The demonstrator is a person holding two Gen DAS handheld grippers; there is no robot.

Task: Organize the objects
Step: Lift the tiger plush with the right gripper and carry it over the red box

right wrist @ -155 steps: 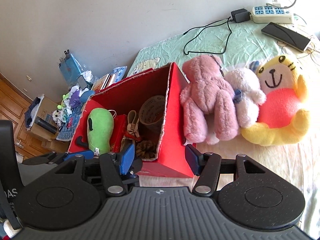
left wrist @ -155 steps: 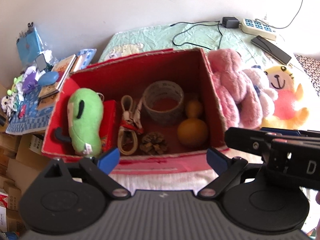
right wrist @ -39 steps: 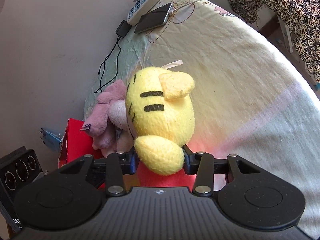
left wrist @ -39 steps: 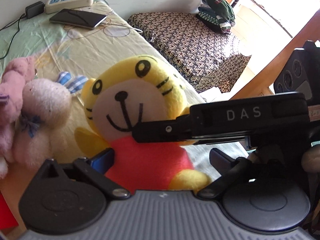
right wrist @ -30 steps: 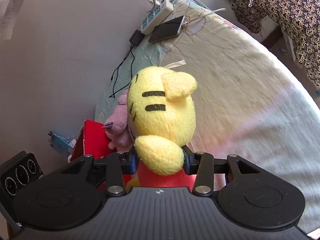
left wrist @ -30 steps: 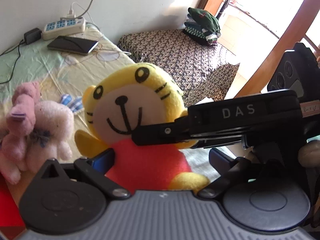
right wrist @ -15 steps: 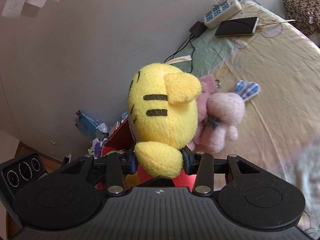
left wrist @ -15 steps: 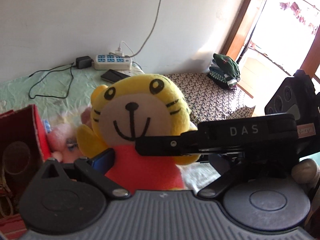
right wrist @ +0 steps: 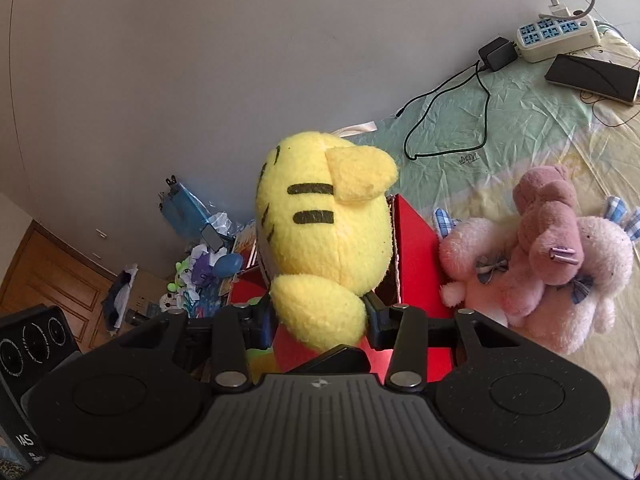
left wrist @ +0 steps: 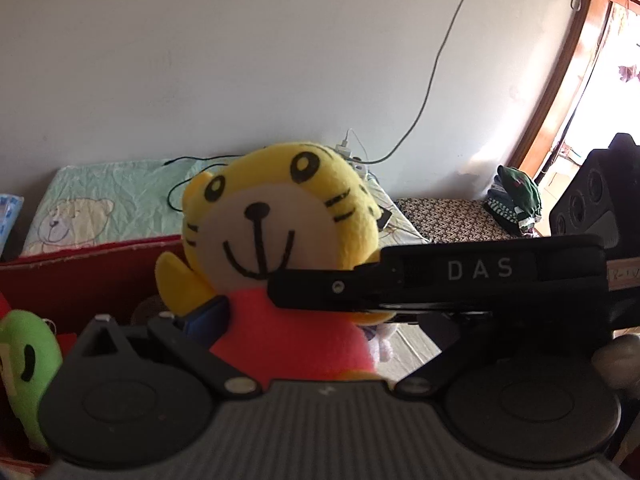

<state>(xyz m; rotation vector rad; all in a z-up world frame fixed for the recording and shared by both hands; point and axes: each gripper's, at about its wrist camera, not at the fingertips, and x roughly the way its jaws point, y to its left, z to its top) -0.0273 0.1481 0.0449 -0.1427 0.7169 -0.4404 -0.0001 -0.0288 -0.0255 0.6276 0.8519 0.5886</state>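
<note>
Tiger plush (right wrist: 324, 248) pinched in right tongs (right wrist: 320, 316), held above red box (right wrist: 416, 260). Left tongs (left wrist: 320, 312) spread around its red belly. Green toy (left wrist: 24, 364) already boxed. Pink plushes (right wrist: 552, 264) left on bed (right wrist: 520, 128) beside box.

A bed covered by a crumpled pale green and yellow sheet (right wrist: 532, 136) is seen. At two o'clock a white power strip (right wrist: 556, 38), black charger (right wrist: 497, 55) and dark phone (right wrist: 592, 77) are laid; at three, pink plush toys (right wrist: 552, 256); centrally, a red cardboard box (right wrist: 416, 256).
</note>
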